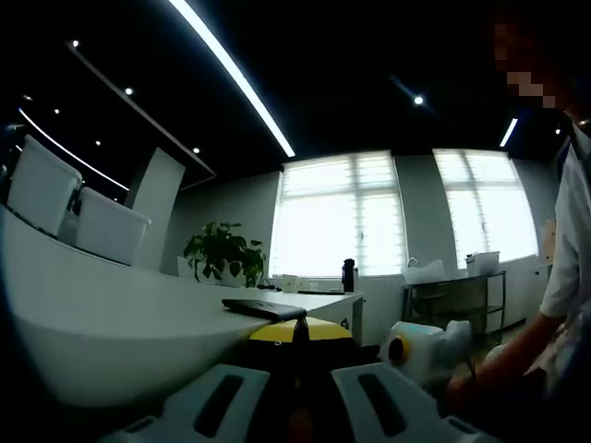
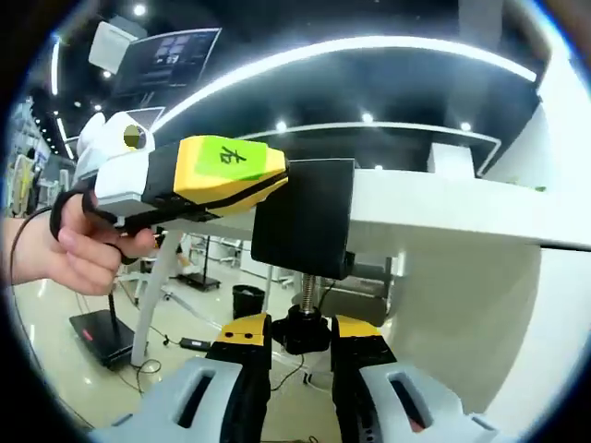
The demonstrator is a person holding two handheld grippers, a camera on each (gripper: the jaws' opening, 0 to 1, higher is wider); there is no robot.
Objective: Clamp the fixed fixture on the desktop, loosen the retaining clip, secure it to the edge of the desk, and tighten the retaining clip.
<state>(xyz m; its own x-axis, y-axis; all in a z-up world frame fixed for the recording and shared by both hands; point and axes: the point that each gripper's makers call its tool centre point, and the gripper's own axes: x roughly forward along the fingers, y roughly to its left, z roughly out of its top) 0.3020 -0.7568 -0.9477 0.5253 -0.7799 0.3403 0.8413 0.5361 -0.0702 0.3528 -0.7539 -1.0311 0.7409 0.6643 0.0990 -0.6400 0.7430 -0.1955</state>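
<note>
Right gripper fingers pinch the clamp's knob; left gripper (label unreadable) grips the clamp.

The fixture's upper half disappears behind the left claw at the tabletop edge. In the left gripper view, the claw tips sink into shadow; whether they grip is unclear.

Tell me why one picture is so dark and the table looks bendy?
Left gripper view: bright windows backlight the room, so the desk and clamp look dim. Right gripper view: evenly lit, but the fisheye lens bends the desk edge and ceiling lights into curves.
</note>
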